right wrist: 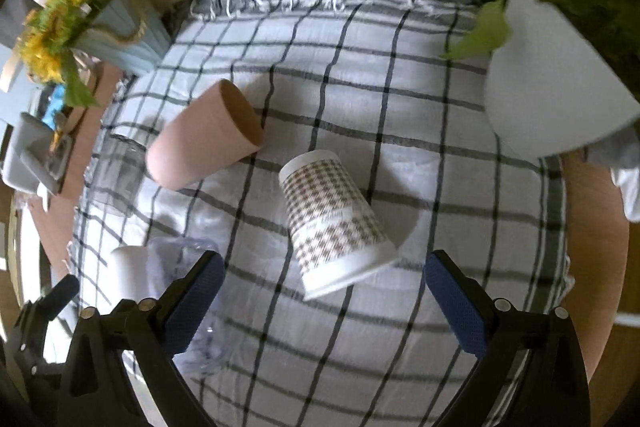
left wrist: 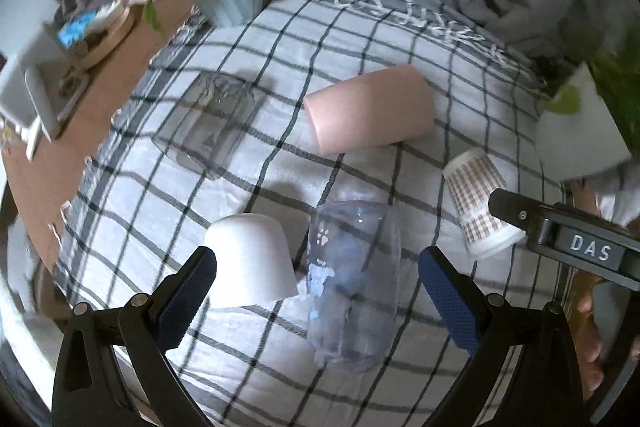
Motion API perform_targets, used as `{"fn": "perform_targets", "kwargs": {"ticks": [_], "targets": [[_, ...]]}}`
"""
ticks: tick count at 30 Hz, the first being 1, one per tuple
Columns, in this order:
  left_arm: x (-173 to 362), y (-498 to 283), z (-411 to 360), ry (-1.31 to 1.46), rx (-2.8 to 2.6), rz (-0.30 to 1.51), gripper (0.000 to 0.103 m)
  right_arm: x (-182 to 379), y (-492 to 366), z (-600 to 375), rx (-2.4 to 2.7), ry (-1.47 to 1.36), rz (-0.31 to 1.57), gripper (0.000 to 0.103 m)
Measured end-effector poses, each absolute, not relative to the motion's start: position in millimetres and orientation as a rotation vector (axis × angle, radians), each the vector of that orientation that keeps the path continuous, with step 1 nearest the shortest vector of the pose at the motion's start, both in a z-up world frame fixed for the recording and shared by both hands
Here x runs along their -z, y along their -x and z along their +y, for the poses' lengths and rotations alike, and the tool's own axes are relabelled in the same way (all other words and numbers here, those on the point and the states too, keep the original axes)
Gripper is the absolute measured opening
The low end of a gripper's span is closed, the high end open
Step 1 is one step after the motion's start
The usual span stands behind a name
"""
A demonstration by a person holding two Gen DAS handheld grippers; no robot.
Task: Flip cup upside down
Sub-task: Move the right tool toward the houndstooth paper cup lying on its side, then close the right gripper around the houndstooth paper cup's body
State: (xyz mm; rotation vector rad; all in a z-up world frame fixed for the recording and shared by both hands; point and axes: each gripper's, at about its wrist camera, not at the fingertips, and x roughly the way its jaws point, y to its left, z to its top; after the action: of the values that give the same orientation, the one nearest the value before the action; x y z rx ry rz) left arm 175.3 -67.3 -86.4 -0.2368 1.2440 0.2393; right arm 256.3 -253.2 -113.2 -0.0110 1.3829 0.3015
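Your left gripper (left wrist: 318, 281) is spread wide and grips nothing; between its blue pads (left wrist: 186, 301) lie the white cup (left wrist: 250, 261), standing mouth down, and the clear plastic cup (left wrist: 352, 283), lying on its side just beside it. The clear cup is hard to read: only its pale printed marks and a faint outline show against the checked cloth (left wrist: 360, 39), and you cannot tell which end is the mouth.

Your right gripper (right wrist: 320, 301) is also spread wide with nothing in it, hovering over the houndstooth paper cup (right wrist: 332, 221). That cup rests tilted on the cloth, wide rim toward you, narrow base away; whether the rim sits flat you cannot tell. In the left view the right gripper's black finger covers part of this cup.

The pink cup (right wrist: 204, 137) lies on its side farther back, its brown inside open toward the right. Beyond it a dark glass (left wrist: 206, 123) is little more than a grey smear, mouth down as far as you can judge.

The sunflower vase (right wrist: 120, 31) at the far left corner is blurred, and the white plant pot (right wrist: 552, 91) at the right is cut off by the frame edge
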Motion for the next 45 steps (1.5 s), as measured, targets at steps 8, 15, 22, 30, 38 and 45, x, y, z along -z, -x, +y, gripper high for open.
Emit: {"fn": "perform_targets", "kwargs": {"ticks": [8, 15, 22, 30, 38, 45], "targets": [[99.2, -191.4, -67.2, 0.240, -0.308, 1.269, 0.103, 152.4, -284.9, -240.4, -0.350, 0.060, 1.497, 0.093], [106.5, -195.8, -66.9, 0.226, -0.330, 1.280, 0.103, 169.7, -289.8, -234.5, -0.361, 0.090, 1.530, 0.080], [107.1, -196.9, -69.1, 0.192, -0.313, 1.274, 0.103, 171.8, -288.9, -241.0, -0.342, 0.073, 1.525, 0.068], [98.5, -184.2, -70.5, 0.166, -0.243, 1.254, 0.103, 152.9, -262.4, -257.7, -0.304, -0.006, 1.487, 0.068], [87.9, -164.2, -73.5, 0.110, -0.138, 1.239, 0.103, 129.5, -210.5, -276.8, -0.240, -0.165, 1.426, 0.068], [88.4, -144.4, -79.7, 0.047, -0.064, 1.246, 0.103, 131.3, -171.8, -275.3, -0.158, -0.254, 1.405, 0.068]]}}
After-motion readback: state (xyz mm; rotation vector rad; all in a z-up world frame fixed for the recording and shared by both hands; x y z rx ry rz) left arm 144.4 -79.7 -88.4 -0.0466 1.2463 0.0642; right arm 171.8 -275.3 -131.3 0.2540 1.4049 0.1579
